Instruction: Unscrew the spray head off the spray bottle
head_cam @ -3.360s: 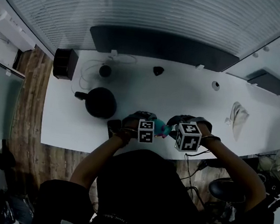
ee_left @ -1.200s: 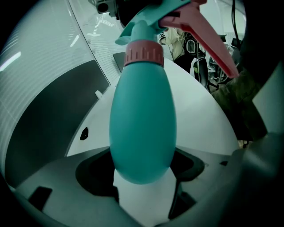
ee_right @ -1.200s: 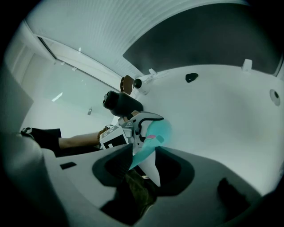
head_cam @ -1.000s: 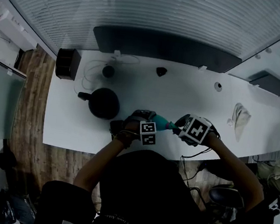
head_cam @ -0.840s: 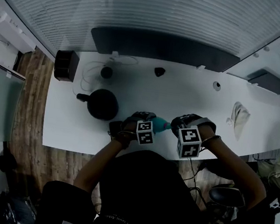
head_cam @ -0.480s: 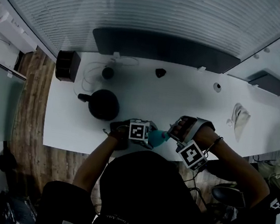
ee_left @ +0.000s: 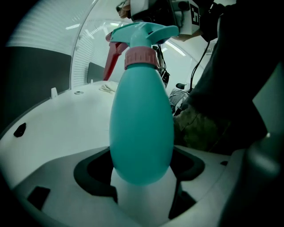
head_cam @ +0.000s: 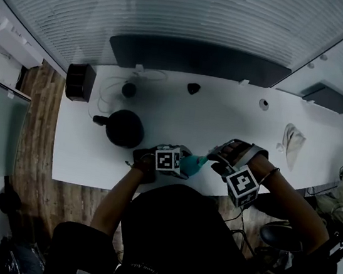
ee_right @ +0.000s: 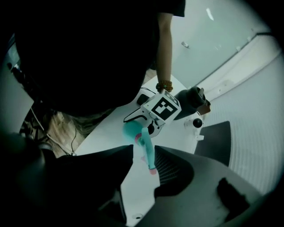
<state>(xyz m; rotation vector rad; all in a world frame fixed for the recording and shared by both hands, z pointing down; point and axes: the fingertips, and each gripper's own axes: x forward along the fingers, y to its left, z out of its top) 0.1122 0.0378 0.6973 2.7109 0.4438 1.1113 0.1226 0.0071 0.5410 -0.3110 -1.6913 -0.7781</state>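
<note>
In the left gripper view, a teal spray bottle [ee_left: 141,128] with a pink collar [ee_left: 140,57], teal spray head [ee_left: 144,33] and red trigger [ee_left: 113,60] points away from me. My left gripper [ee_left: 142,177] is shut on its lower body. From the head view, the bottle [head_cam: 191,163] is held above the white table's front edge [head_cam: 90,175], between the left gripper [head_cam: 182,163] and the right gripper [head_cam: 217,161]. In the right gripper view, the spray head [ee_right: 147,150] lies between the jaws of the right gripper [ee_right: 144,165]. These jaws are opening, with a gap beside the head.
A round black pot-like object [head_cam: 125,127] sits left of my hands, with a black box [head_cam: 78,80] and a white cable [head_cam: 112,84] behind it. A crumpled cloth [head_cam: 289,143] lies at the table's right. A long dark panel [head_cam: 198,58] runs along the back.
The right gripper has rolled at the spray head, and its marker cube has swung down toward my body. The left gripper has kept hold of the bottle, turning a little.
</note>
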